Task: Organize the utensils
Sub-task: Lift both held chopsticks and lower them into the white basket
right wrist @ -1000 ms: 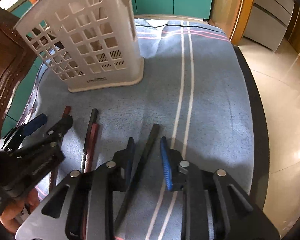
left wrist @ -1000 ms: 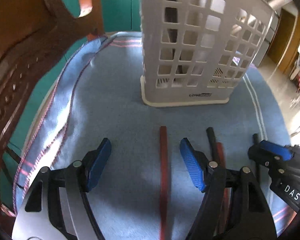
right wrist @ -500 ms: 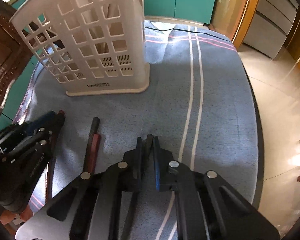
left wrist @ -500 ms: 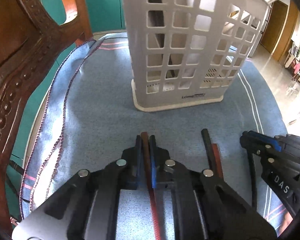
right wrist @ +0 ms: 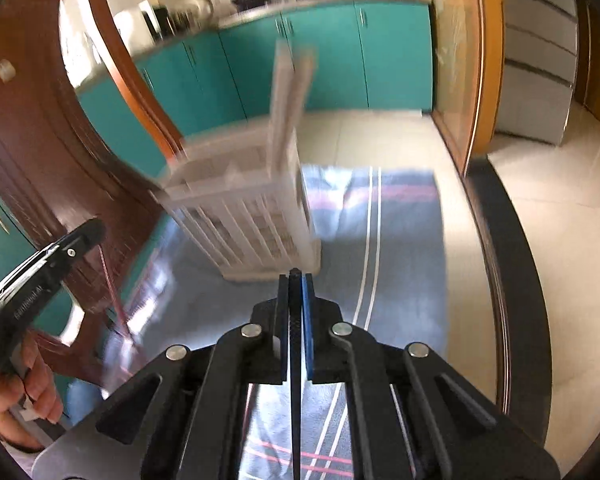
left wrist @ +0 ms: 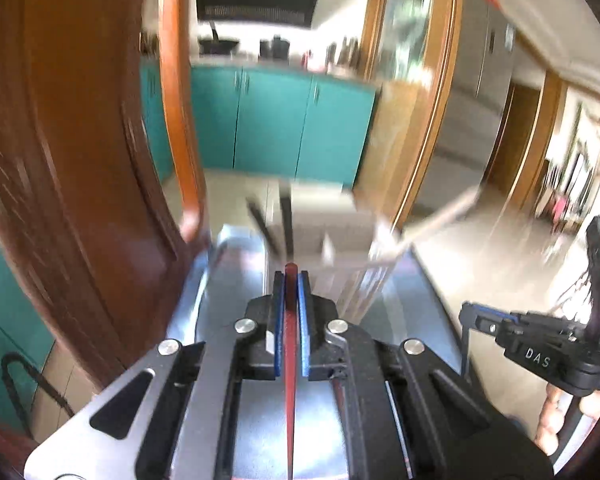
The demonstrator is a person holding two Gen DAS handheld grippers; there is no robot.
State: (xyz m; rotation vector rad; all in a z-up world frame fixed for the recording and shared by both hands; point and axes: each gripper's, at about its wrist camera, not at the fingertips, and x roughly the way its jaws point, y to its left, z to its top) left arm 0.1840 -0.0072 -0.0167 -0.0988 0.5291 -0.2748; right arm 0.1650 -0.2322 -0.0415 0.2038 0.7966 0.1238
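A: What is on the far left?

B: A carved brown wooden chair [left wrist: 80, 200], standing beside the table's blue cloth [right wrist: 404, 248]. A bare hand [right wrist: 16, 396] shows low on that side in the right wrist view, gripping the handle of the left gripper [left wrist: 291, 280].

A: And that tool?

B: Its blue pads are clamped on a red chopstick [left wrist: 290, 344], whose tip pokes just past them. The stick runs back toward the camera between the arms.

A: Where is the rack?

B: The white slotted utensil basket [right wrist: 256, 216] stands on the cloth, far from both tools and left of the cloth's white stripes. It is blurred; dark sticks [left wrist: 286, 216] rise from it in the left wrist view.

A: And to the right?

B: The right gripper [right wrist: 296, 280] is squeezed tight on a black chopstick [right wrist: 295, 344], held lengthwise between its pads. Teal cabinets [right wrist: 320, 52] line the far wall.
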